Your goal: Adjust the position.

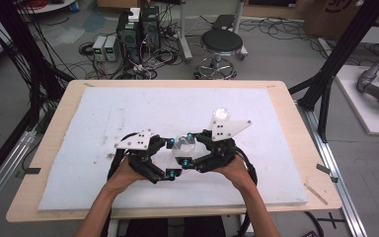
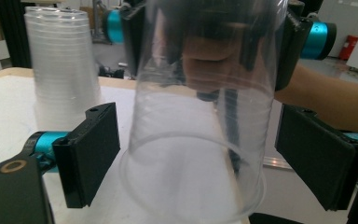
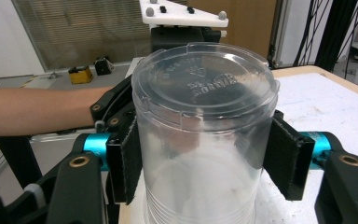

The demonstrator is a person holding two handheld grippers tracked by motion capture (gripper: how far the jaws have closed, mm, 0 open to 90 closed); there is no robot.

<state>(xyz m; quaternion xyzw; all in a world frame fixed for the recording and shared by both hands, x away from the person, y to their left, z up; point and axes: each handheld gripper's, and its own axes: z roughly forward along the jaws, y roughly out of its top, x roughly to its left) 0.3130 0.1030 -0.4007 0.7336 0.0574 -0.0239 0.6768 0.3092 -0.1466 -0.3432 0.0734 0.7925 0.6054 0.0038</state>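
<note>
Item: one clear plastic cup (image 1: pixel 184 144), held above the white foam-covered table (image 1: pixel 103 118), its long axis level, pointing from tool to tool. We see the right tool (image 3: pixel 200 163) clamped on its body near the closed base, pads against both walls. The cup's open rim faces the left tool (image 2: pixel 196 163), whose jaws stand wide on either side of the rim, not touching. Count: one held cup; one stack of clear plastic cups (image 2: pixel 63 70) behind; two tools.
</note>
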